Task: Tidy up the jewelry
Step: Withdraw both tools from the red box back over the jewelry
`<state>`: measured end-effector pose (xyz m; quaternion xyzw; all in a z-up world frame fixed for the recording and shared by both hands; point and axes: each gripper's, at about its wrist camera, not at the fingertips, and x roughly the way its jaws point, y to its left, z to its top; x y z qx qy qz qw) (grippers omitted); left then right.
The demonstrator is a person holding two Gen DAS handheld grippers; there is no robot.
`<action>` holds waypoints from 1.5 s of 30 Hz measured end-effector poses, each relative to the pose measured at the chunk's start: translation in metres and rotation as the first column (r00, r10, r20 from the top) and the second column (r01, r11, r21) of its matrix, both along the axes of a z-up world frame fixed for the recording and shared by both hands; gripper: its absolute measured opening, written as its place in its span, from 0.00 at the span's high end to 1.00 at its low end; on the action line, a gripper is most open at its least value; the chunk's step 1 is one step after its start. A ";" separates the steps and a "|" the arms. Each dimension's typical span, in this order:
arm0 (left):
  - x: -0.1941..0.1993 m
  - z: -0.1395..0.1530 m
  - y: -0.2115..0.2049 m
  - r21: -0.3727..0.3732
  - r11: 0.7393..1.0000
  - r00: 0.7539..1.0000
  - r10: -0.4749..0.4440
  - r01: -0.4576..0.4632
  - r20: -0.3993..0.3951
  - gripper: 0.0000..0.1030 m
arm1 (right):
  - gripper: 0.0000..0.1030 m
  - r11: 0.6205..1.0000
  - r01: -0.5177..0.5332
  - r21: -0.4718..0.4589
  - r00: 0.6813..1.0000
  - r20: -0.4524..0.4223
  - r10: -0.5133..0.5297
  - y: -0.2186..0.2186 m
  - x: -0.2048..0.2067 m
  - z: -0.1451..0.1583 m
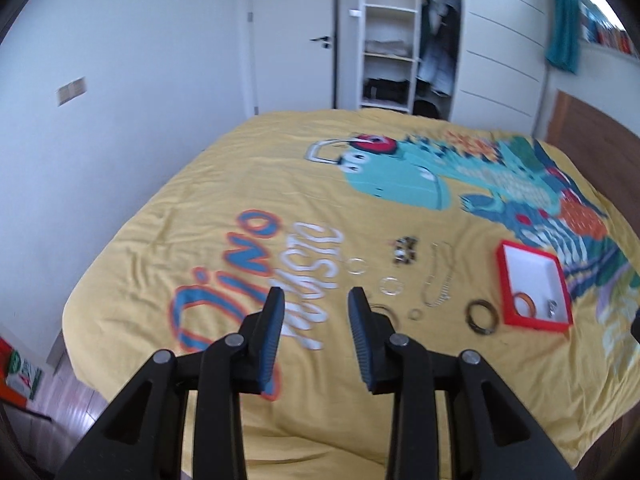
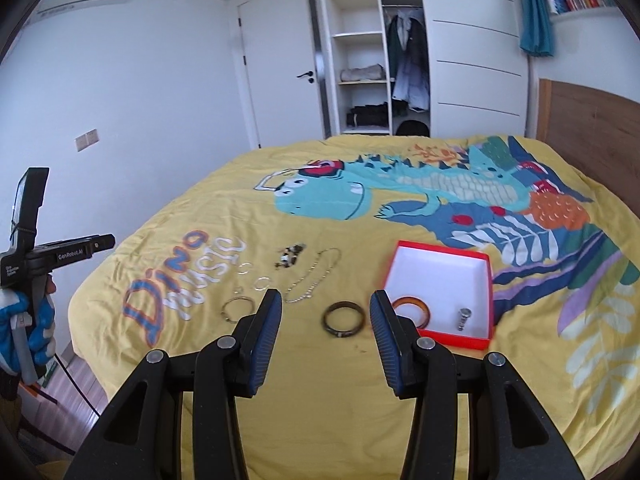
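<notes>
A red box with a white inside [image 2: 440, 276] [image 1: 532, 276] lies on the yellow bed cover; it holds an orange bangle [image 2: 412, 306] [image 1: 526, 304] and a small silver ring [image 2: 464, 316] [image 1: 553, 307]. Left of it lie a dark bangle [image 2: 344, 318] [image 1: 482, 316], a silver chain [image 2: 312, 276] [image 1: 438, 280], a beaded piece [image 2: 290, 260] [image 1: 405, 251], clear hoops [image 2: 262, 283] [image 1: 391, 286] and a thin metal bangle [image 2: 238, 308]. My right gripper [image 2: 325, 300] is open above the dark bangle. My left gripper [image 1: 316, 300] is open and empty, held above the cover left of the jewelry.
The bed cover [image 2: 360, 380] has a dinosaur print. A wooden headboard [image 2: 592, 136] stands at the right. An open wardrobe [image 2: 368, 60] and a door [image 2: 280, 76] are behind the bed. The left hand-held gripper body [image 2: 48, 256] shows at the left edge.
</notes>
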<state>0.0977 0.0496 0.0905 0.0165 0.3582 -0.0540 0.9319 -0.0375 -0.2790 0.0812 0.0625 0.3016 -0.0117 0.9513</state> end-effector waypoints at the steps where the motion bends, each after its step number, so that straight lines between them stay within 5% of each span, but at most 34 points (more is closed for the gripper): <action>1: 0.000 -0.001 0.010 -0.011 1.000 1.000 0.013 -0.013 -0.005 0.69 | 0.56 1.000 -0.003 -0.002 1.000 0.001 0.003 0.002 -0.001 0.001; 15: 0.016 -0.051 0.073 -0.063 0.992 0.990 0.104 -0.110 -0.092 0.69 | 0.56 1.000 0.016 0.019 0.998 -0.055 -0.015 0.008 0.020 -0.023; 45: 0.083 -0.142 0.003 -0.027 1.000 0.972 0.004 -0.010 -0.236 0.69 | 0.56 0.996 0.022 0.087 0.972 -0.235 -0.001 -0.016 0.104 -0.121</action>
